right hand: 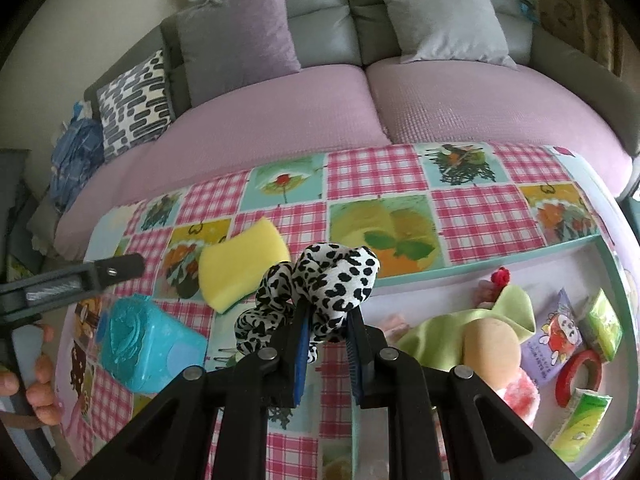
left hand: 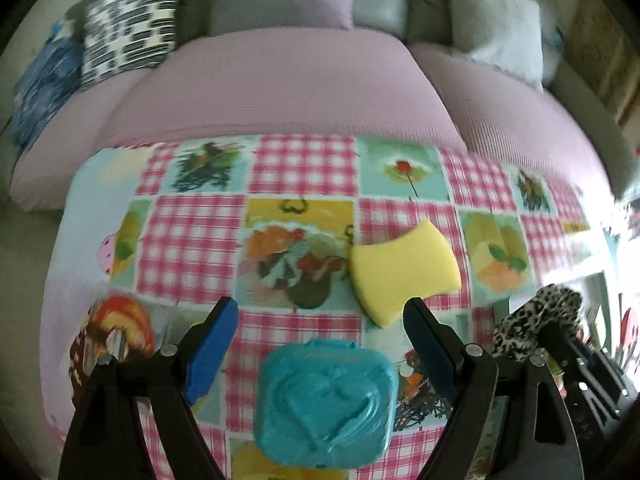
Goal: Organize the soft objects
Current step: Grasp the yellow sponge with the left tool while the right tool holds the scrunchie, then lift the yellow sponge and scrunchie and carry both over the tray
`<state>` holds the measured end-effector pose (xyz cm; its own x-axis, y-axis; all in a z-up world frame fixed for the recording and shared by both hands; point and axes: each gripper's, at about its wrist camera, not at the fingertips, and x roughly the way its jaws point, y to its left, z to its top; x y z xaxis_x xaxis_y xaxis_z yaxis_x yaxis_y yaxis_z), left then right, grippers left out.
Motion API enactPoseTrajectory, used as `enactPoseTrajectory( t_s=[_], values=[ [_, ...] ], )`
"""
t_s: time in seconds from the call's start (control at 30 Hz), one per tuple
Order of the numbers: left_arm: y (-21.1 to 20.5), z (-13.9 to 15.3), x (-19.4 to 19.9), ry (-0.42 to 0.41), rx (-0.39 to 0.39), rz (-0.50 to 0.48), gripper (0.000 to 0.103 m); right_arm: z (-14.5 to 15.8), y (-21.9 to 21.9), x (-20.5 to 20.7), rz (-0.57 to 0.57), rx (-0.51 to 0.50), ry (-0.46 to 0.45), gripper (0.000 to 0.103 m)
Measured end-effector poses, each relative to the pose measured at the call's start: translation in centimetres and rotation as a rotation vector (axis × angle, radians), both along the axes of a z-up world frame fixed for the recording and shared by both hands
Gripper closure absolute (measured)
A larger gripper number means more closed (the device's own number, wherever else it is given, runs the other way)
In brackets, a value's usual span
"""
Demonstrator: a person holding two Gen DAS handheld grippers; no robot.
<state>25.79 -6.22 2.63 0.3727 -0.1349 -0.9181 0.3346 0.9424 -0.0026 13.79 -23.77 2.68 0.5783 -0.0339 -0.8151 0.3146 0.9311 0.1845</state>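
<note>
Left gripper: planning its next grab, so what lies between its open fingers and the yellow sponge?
Only bare patchwork cloth separates the left gripper from the yellow sponge, seen in the left wrist view.

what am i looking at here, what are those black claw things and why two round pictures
Each picture comes from a camera on a hand-held gripper, looking along its two fingers. A person holds one in each hand. The left gripper is open above a teal box on a patchwork cloth; a yellow sponge lies beyond it. The right gripper is shut on a leopard-print scrunchie. Beside it, a tray holds other soft things. A sofa stands behind.
</note>
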Motion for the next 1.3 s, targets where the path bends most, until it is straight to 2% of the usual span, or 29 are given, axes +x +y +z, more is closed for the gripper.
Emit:
enactPoseTrajectory(
  t_s=[0.1,0.4,0.57,0.77,0.83,0.97,1.07,1.3],
  values=[
    [-1.6,-1.3,0.6,0.056,0.021,-0.046,0.018,-0.1,-0.7,-0.1,-0.015,0.013,-0.001,0.085],
    [-5.0,-4.1,1.9,0.123,0.137,-0.124,0.023,0.0,-2.5,-0.9,-0.070,0.015,-0.001,0.085],
    [-6.0,-5.4,2.5,0.175,0.149,-0.144,0.023,0.1,-2.9,-1.2,-0.080,0.017,-0.001,0.085],
    [-7.2,-6.9,2.6,0.190,0.214,-0.171,0.023,0.2,-3.1,-1.3,-0.089,0.020,-0.005,0.085],
    [-7.8,-7.3,2.5,0.194,0.219,-0.172,0.033,0.2,-3.1,-1.4,-0.090,0.023,-0.005,0.085],
    [-8.2,-7.4,2.5,0.203,0.206,-0.180,0.038,0.2,-3.2,-1.3,-0.087,0.029,-0.004,0.085],
    [-8.5,-7.5,2.5,0.204,0.210,-0.182,0.051,0.1,-3.3,-1.2,-0.085,0.034,-0.003,0.085],
    [-8.0,-7.1,3.0,0.188,0.203,-0.190,0.061,0.0,-3.3,-1.3,-0.080,0.041,-0.007,0.085]
  ],
)
